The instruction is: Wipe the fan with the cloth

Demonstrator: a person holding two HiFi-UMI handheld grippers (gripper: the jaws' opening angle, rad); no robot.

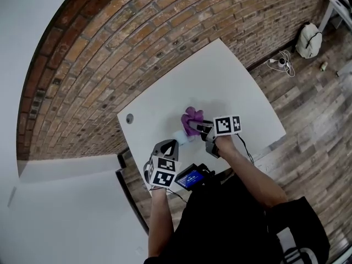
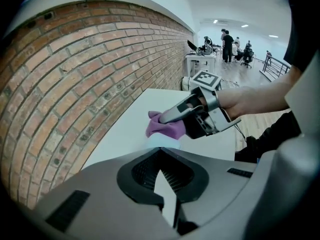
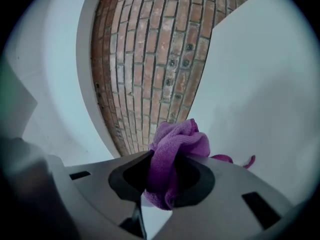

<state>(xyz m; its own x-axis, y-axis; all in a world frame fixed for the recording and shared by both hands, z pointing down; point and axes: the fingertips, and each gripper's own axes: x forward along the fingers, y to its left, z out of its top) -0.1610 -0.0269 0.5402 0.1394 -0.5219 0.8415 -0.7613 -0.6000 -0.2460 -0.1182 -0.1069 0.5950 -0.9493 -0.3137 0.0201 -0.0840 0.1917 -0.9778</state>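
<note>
Fan (image 2: 162, 142) mostly hidden by cloth (image 2: 165, 128); bkgd ppl (image 2: 227, 41) too small.

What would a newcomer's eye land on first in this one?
The bright purple cloth, clamped in the jaws of the right gripper over the middle of the white table. Next comes the small pale fan beside it, at the tip of the left gripper, and the brick wall along the table's far edge.
</note>
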